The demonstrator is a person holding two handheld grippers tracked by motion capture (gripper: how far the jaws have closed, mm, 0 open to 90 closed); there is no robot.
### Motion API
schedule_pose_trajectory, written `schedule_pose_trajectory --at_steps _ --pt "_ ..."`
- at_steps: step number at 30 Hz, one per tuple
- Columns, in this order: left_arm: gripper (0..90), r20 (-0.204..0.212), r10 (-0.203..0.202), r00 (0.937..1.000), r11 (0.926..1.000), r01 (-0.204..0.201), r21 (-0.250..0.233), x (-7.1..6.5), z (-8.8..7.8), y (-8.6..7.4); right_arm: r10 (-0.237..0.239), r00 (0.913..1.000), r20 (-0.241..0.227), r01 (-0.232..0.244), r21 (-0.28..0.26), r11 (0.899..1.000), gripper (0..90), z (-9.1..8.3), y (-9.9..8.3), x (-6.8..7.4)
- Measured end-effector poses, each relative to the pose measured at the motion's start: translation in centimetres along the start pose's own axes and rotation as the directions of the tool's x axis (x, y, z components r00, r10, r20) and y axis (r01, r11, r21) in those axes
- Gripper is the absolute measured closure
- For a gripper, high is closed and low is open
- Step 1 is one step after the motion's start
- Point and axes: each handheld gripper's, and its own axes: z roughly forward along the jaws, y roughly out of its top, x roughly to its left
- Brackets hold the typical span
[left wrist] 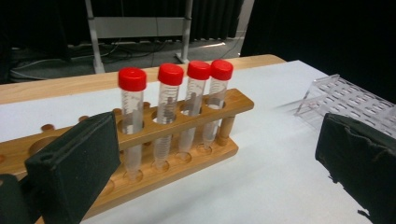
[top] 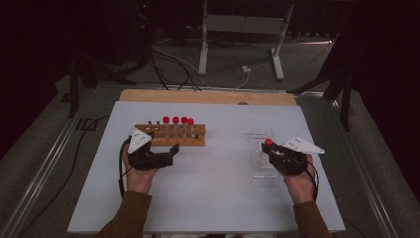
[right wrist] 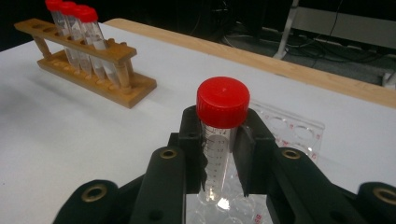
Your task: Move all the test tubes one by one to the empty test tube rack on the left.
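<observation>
Fingers (right wrist: 194,140) of the right gripper (right wrist: 219,154) are clamping a red-capped tube (right wrist: 219,135) upright between them, above the clear rack (right wrist: 292,128). Left gripper (left wrist: 210,163) is gaping wide, empty, with the wooden rack (left wrist: 187,126) standing just beyond its fingers.

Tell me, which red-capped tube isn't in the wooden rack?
The tube clamped upright in the right gripper, over the clear plastic rack. The other four tubes stand together in the wooden rack, near the left gripper.

Dim room, grey floor (top: 44,148), cables (top: 171,59), white metal frame (top: 242,25)
</observation>
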Motion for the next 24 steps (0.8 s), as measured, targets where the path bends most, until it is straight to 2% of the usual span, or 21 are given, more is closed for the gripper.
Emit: schedule_pose_trajectory --at_steps 13,24 --pt "0.8 0.042 0.030 0.9987 0.9995 -0.031 0.008 -1.7 1.1 0.5 -0.019 0.9998 0.005 0.019 -0.023 1.000 74.1 -0.8 1.5 0.2" --pt "0.8 0.083 0.063 0.9946 0.9979 -0.064 0.011 -3.6 2.3 0.8 -0.025 0.9996 -0.013 0.024 -0.032 0.999 74.1 -0.4 2.0 1.2"
